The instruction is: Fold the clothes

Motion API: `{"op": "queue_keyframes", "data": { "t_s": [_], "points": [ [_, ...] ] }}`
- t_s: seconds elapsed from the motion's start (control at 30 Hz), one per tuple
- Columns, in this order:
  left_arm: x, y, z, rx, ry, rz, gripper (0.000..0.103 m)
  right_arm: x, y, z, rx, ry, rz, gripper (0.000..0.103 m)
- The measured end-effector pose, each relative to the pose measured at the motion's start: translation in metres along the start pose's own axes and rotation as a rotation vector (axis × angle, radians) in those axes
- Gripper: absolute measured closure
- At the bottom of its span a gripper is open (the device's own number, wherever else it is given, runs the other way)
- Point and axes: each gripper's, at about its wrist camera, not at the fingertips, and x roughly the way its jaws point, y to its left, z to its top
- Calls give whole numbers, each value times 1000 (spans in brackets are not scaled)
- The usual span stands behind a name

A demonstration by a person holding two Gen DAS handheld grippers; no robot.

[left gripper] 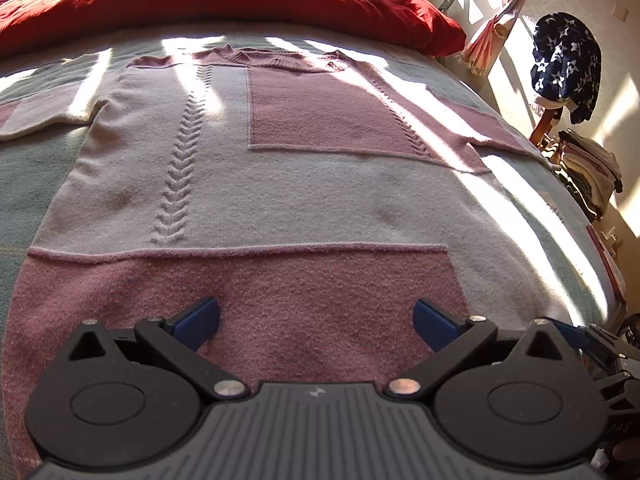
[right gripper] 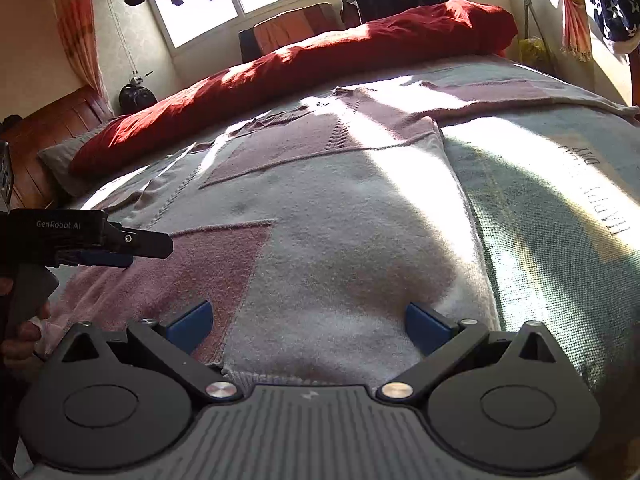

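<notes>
The left gripper [left gripper: 316,320] has its jaws spread wide apart, and nothing is held between its blue fingertips [left gripper: 199,322]. The right gripper [right gripper: 308,322] also has its jaws wide apart and holds nothing. In the right wrist view the left gripper shows from the side, reaching in level from the left edge, and a hand [right gripper: 20,336] grips its handle from below.

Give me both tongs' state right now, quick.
Left tongs: open, holding nothing, over the pink hem of the pink-and-white knitted sweater.
Right tongs: open, holding nothing, over the sweater's white part.
</notes>
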Motion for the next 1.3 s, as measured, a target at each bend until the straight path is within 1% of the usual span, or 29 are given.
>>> {"op": "queue_keyframes", "data": {
  "t_s": [0.17, 0.23, 0.43, 0.57, 0.63, 0.73, 0.83, 0.97, 1.1, 1.17, 1.23, 1.3],
  "points": [
    [-16, -9, -14, 71, 9, 27, 1, 0, -4, 1, 25, -1, 13, 0],
    [-22, -11, -17, 84, -2, 20, 1, 0, -4, 2, 31, -2, 11, 0],
    [-21, -16, -29, 84, 26, 33, 1, -2, 0, 0, 31, -4, -8, 0],
    [-32, -18, -38, 79, 26, 25, 1, -6, 0, -2, 40, -13, -3, 0],
    [-38, -18, -34, 65, 14, 21, 1, -9, -1, -1, 47, -18, 3, 0],
    [-42, -22, -18, 52, -25, 38, 1, -14, -3, 3, 60, -35, 14, 0],
    [-40, -29, -2, 63, -54, 42, 1, -21, -4, 7, 52, -72, 21, 0],
    [-30, -37, 4, 89, -51, 33, 1, -22, -6, 15, 40, -90, 20, 0],
    [-17, -29, -4, 55, -3, 23, 1, -11, -6, 18, 43, -59, 22, 0],
    [-11, -21, -10, 23, 22, 26, 1, -3, -6, 16, 43, -25, 21, 0],
    [-11, -15, -14, 8, 20, 29, 1, 2, -5, 13, 31, -5, 15, 0],
    [-14, -11, -13, -6, 9, 13, 1, 5, -2, 13, 3, 5, 7, 0]
  ]
}}
